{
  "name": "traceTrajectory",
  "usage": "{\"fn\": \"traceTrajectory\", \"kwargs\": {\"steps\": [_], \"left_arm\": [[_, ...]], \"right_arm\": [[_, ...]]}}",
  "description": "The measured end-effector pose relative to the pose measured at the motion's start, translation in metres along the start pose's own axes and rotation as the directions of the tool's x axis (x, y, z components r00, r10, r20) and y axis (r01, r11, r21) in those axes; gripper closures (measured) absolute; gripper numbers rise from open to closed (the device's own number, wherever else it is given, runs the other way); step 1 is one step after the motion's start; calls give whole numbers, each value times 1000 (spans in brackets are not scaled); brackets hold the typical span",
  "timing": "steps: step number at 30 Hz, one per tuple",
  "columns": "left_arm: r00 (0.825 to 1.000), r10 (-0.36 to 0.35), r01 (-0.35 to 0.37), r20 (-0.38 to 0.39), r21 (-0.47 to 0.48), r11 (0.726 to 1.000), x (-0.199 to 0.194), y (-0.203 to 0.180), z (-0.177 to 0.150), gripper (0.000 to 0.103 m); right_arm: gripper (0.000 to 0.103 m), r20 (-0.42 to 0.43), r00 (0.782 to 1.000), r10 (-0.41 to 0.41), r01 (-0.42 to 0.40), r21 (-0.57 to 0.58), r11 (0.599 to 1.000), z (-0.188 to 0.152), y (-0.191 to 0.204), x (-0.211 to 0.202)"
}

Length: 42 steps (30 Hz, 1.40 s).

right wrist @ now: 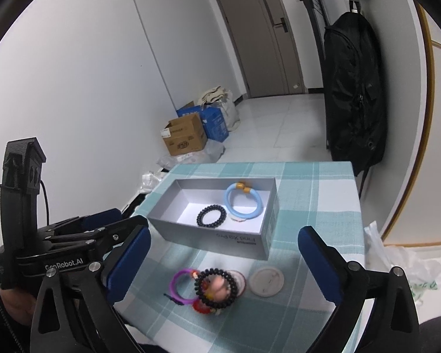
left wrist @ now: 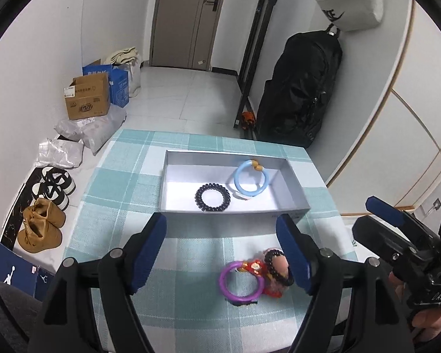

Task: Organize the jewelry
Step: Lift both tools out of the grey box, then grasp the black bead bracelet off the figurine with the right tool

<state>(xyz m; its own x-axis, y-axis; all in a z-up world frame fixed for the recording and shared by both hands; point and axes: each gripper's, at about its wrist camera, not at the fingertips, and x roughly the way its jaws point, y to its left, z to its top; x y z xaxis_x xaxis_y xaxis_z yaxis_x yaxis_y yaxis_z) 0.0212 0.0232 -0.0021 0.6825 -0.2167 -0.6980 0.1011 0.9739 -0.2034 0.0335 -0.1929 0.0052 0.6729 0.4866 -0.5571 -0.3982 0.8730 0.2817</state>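
A grey open box [left wrist: 173, 164] [right wrist: 220, 238] stands on the checked tablecloth. In it lie a black coil bracelet [left wrist: 212, 197] [right wrist: 211, 215] and a light blue bangle [left wrist: 250, 180] [right wrist: 243, 201] with orange beads. In front of the box lies a pile: a purple ring [left wrist: 240, 281] [right wrist: 180, 286], a dark bead bracelet [left wrist: 277, 266] [right wrist: 216, 286] and a red and pink charm [left wrist: 254, 267]. A white round disc [right wrist: 266, 281] lies right of the pile. My left gripper [left wrist: 220, 253] is open above the cloth, left of the pile. My right gripper [right wrist: 223, 259] is open over the pile.
The table [left wrist: 126, 176] stands in a room corner. Shoes [left wrist: 41, 226], cardboard boxes [left wrist: 86, 97] and plastic bags [left wrist: 82, 129] lie on the floor to the left. A black bag [left wrist: 300, 88] hangs by the wall at the back right. A plastic bag [right wrist: 402, 267] lies at the table's right.
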Motion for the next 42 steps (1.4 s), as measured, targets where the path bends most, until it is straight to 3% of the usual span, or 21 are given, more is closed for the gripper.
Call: {"fn": "traceTrajectory", "kwargs": {"steps": [9, 14, 19, 26, 30, 39, 42], "left_arm": [[999, -12, 10, -48, -29, 1000, 6, 5, -19, 29], [995, -10, 6, -103, -44, 999, 14, 6, -32, 29], [991, -6, 0, -133, -46, 999, 16, 6, -38, 28], [985, -10, -3, -171, -79, 997, 21, 17, -42, 28], [976, -20, -7, -216, -123, 992, 28, 26, -44, 28], [969, -38, 5, -244, -136, 991, 34, 28, -44, 28], [965, -46, 11, -258, -135, 991, 37, 27, -45, 28]], "right_arm": [[0, -23, 1000, -10, 9, -27, 1000, -13, 6, -4], [0, -106, 994, -10, 9, -9, 1000, -22, 3, 7], [0, -242, 969, 56, -35, 90, 995, -36, -11, 30], [0, -334, 935, 115, -54, 186, 981, -46, -21, 57], [9, -353, 924, 145, -74, 205, 976, -47, -19, 71], [24, -395, 913, 106, -51, 147, 988, -47, -10, 89], [35, -394, 913, 107, -48, 156, 987, -46, -12, 90]]}}
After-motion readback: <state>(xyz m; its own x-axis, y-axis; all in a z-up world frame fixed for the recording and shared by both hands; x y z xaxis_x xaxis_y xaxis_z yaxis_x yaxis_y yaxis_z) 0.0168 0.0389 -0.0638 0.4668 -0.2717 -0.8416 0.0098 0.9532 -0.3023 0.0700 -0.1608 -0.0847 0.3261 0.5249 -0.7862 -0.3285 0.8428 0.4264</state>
